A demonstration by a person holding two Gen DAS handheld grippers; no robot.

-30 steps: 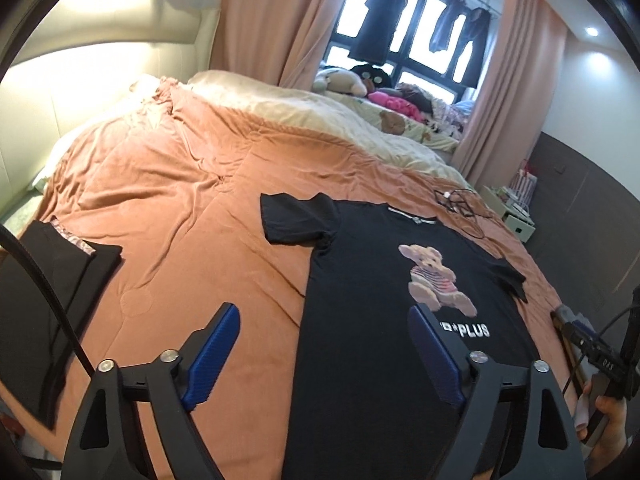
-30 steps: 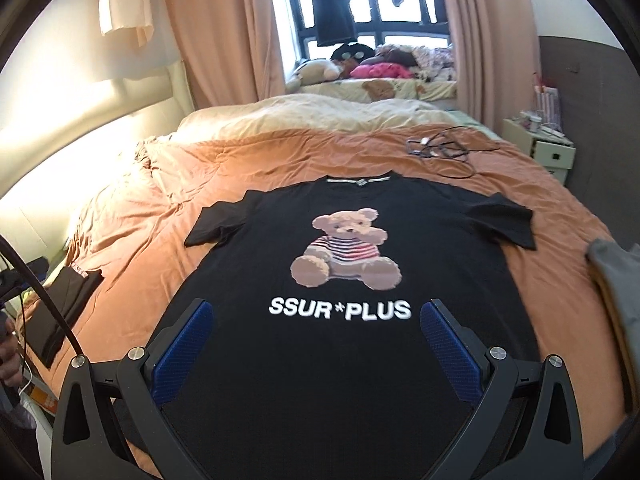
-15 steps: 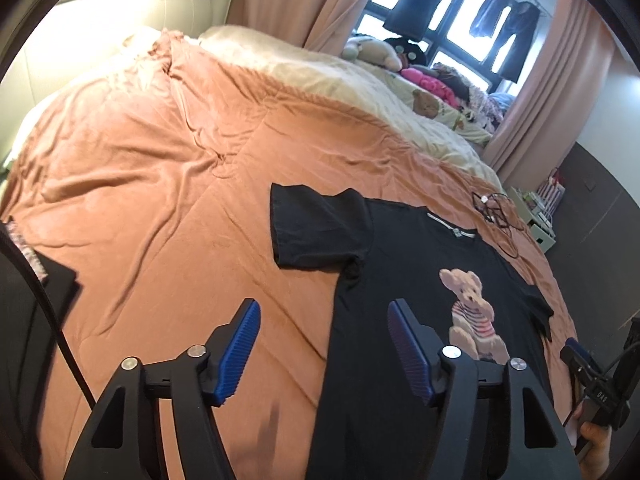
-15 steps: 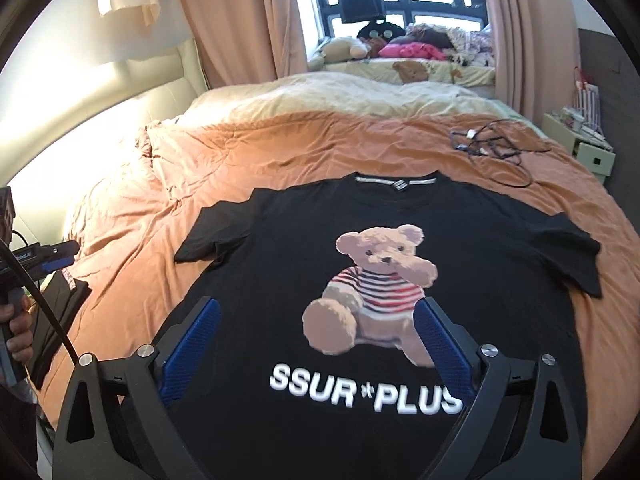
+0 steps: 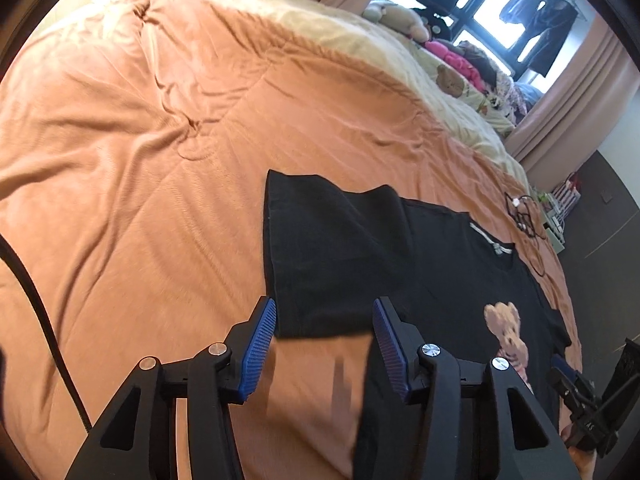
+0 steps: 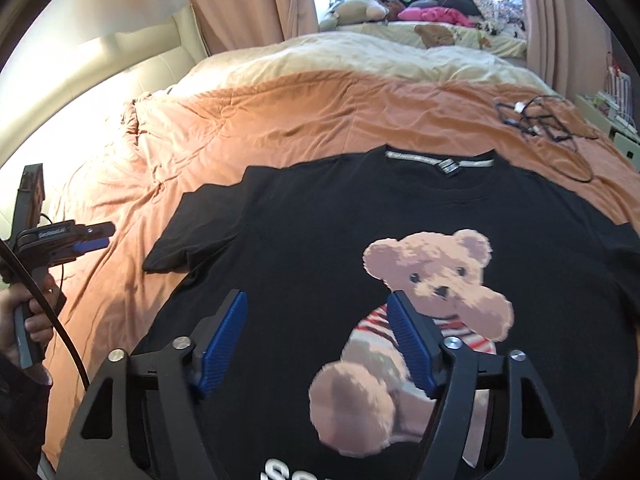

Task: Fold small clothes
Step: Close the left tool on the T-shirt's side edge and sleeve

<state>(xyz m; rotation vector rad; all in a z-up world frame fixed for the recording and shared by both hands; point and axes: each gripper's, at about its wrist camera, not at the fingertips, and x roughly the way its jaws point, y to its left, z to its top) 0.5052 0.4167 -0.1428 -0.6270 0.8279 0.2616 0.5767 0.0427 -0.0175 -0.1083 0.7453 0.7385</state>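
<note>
A black T-shirt [image 6: 320, 232] with a teddy-bear print [image 6: 432, 280] lies flat, face up, on the orange bedspread [image 5: 140, 200]. In the left wrist view its left sleeve [image 5: 328, 248] lies just ahead of my left gripper [image 5: 324, 320], which is open and empty, its jaws straddling the sleeve's near edge. My right gripper [image 6: 316, 320] is open and empty, hovering over the shirt's chest beside the bear. The left gripper also shows in the right wrist view [image 6: 80, 240], held by a hand left of the sleeve.
A tangle of black cables [image 6: 544, 124] lies on the bedspread beyond the right shoulder. Cream bedding [image 6: 360, 56] and stuffed toys [image 6: 352, 10] sit at the far end by the window. A nightstand [image 6: 624, 140] stands at the right.
Both grippers have moved forward and lower toward the shirt, and their jaws have narrowed. The left one has come up to the left sleeve; the right one now hangs over the chest.
</note>
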